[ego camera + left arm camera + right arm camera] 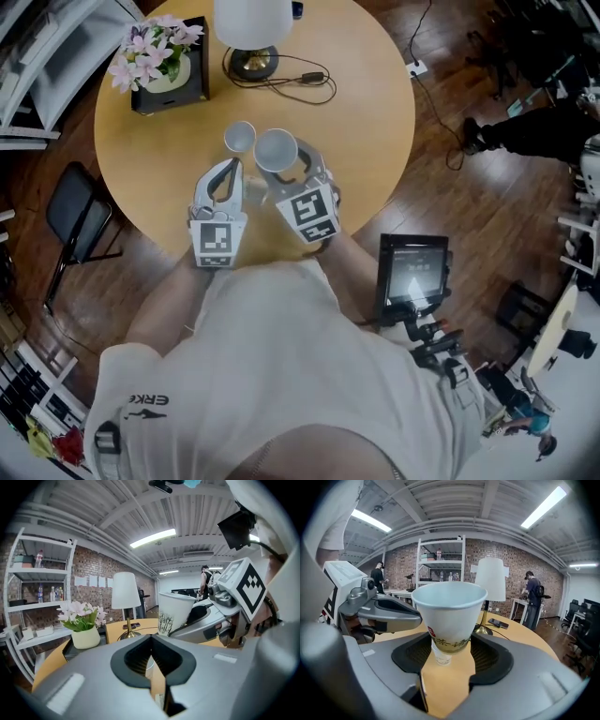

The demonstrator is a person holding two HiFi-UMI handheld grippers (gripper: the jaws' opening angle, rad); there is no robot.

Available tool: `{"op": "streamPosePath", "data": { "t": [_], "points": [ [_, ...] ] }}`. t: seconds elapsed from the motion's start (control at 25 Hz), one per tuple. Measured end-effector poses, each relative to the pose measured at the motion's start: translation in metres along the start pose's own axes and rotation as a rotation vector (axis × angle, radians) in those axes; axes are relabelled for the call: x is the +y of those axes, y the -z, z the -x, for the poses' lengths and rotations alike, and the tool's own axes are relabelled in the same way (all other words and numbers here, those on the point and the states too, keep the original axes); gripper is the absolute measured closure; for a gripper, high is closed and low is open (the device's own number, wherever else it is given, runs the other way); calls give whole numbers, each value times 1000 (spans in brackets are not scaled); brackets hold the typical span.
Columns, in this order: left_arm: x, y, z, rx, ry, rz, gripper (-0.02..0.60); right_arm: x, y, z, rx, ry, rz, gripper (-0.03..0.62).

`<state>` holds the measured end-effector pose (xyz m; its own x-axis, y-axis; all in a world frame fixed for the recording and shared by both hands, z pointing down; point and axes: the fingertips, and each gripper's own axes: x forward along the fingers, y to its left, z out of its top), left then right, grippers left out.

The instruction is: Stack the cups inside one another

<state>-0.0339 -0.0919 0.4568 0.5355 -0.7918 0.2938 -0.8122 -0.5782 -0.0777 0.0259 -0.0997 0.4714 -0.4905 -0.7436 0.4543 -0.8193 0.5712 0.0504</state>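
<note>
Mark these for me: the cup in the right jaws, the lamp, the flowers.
cup [449, 606], right gripper view, on its white side wall.
lamp [251, 17], head view, on the white shade.
flowers [152, 47], head view, on the pink blossoms.

Left gripper [151, 639] jaws together; paper cup [174, 611] right of lamp [125, 590], flowers [80, 614].

Round wooden desk [375, 131]; on it a lamp [251, 28] with cable [305, 82]; black box [199, 58] carrying potted flowers [155, 52].
</note>
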Motion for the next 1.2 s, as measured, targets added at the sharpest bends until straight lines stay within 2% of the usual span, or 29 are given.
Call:
{"op": "streamPosePath", "data": {
  "t": [0.52, 0.88, 1.2],
  "points": [
    [34, -43, 32, -121, -68, -12, 580, 18, -69, 17, -90, 31, 44, 316],
    [48, -31, 41, -100, -90, 12, 580, 17, -84, 5, -91, 38, 55, 315],
    [63, -15, 49, -64, -111, 21, 580, 20, -74, -21, -50, 15, 43, 315]
  ]
}}
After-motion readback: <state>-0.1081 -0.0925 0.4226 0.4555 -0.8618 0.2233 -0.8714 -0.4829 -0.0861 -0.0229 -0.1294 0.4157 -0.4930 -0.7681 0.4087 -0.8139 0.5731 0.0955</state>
